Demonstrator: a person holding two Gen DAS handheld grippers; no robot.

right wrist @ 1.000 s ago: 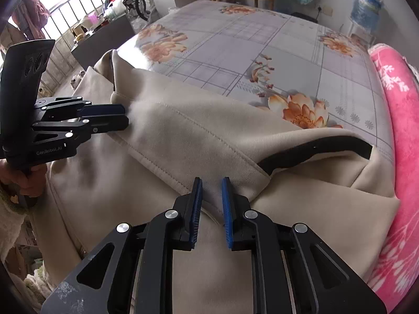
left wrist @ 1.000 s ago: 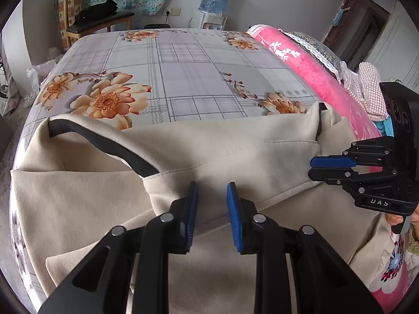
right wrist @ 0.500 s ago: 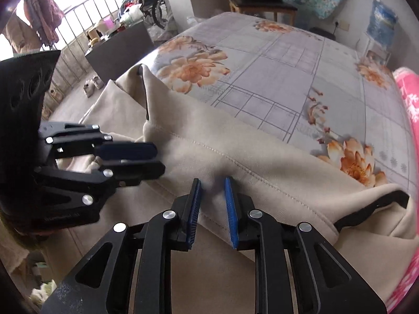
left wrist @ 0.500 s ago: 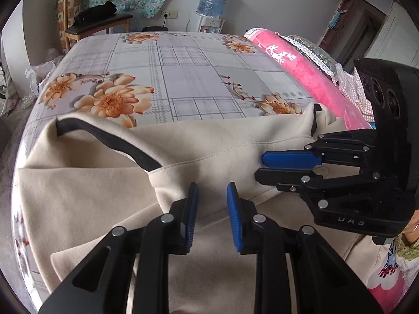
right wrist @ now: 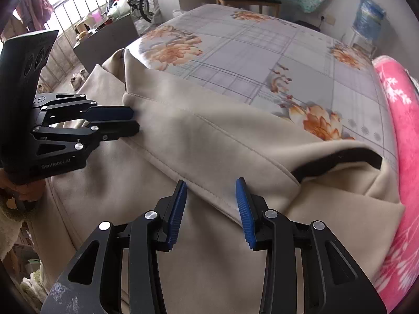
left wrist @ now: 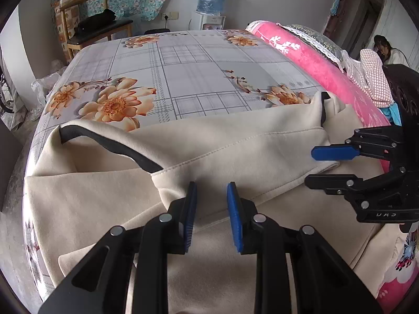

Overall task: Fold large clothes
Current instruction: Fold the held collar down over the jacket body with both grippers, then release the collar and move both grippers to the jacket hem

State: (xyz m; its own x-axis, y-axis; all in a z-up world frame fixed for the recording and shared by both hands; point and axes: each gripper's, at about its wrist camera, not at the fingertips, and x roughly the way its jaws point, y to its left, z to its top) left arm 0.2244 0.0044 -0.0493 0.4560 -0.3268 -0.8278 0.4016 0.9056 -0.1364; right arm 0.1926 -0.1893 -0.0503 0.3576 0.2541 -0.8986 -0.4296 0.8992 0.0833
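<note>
beige coat (left wrist: 235, 157) spread on bed (left wrist: 204, 73), folded edge up. left gripper (left wrist: 211, 214) and right gripper (right wrist: 210, 209) both spread apart, over the fold, pinching nothing.

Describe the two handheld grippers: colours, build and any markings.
Both the left gripper and the right gripper are matte black linkage frames with silver rivets and ribbed blue finger pads. The left one's body carries pale "GenRobot.AI" lettering, and no cables show.
</note>
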